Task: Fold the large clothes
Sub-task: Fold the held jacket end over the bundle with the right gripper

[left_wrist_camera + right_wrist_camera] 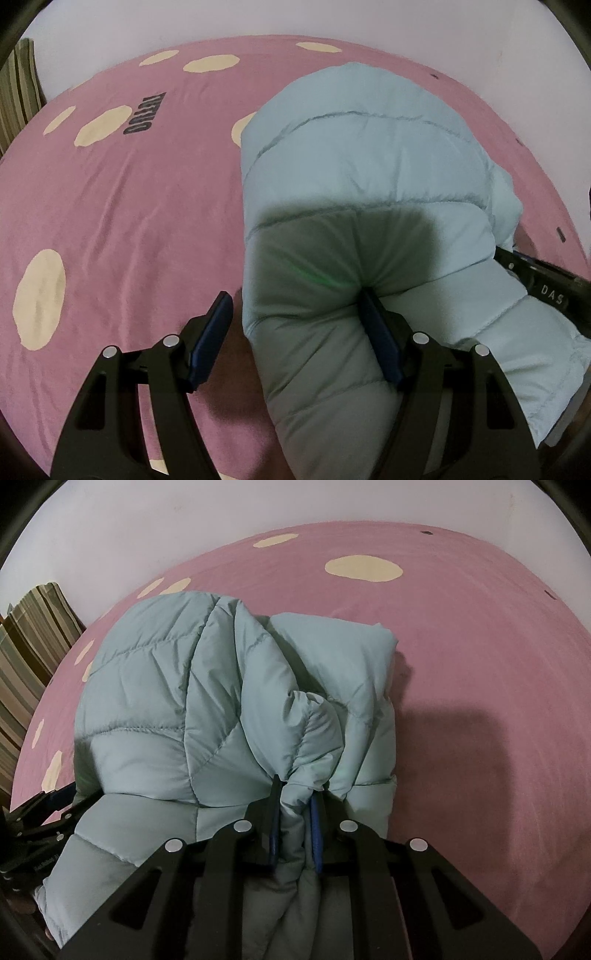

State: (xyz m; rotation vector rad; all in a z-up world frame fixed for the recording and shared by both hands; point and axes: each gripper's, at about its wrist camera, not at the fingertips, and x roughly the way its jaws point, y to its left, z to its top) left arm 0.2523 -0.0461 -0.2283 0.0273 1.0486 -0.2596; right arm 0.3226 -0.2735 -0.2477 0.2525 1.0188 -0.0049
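Observation:
A pale blue puffer jacket lies folded in a bundle on a pink bedsheet; it also fills the middle of the right wrist view. My left gripper is open, its right finger pressed into the jacket's near fold and its left finger over the bare sheet. My right gripper is shut on a bunched fold of the jacket at its near edge. The right gripper's body shows at the right edge of the left wrist view, and the left gripper shows at the lower left of the right wrist view.
The pink bedsheet with cream spots and dark lettering covers the bed, seen also in the right wrist view. A pale wall runs behind it. A striped cloth hangs at the left.

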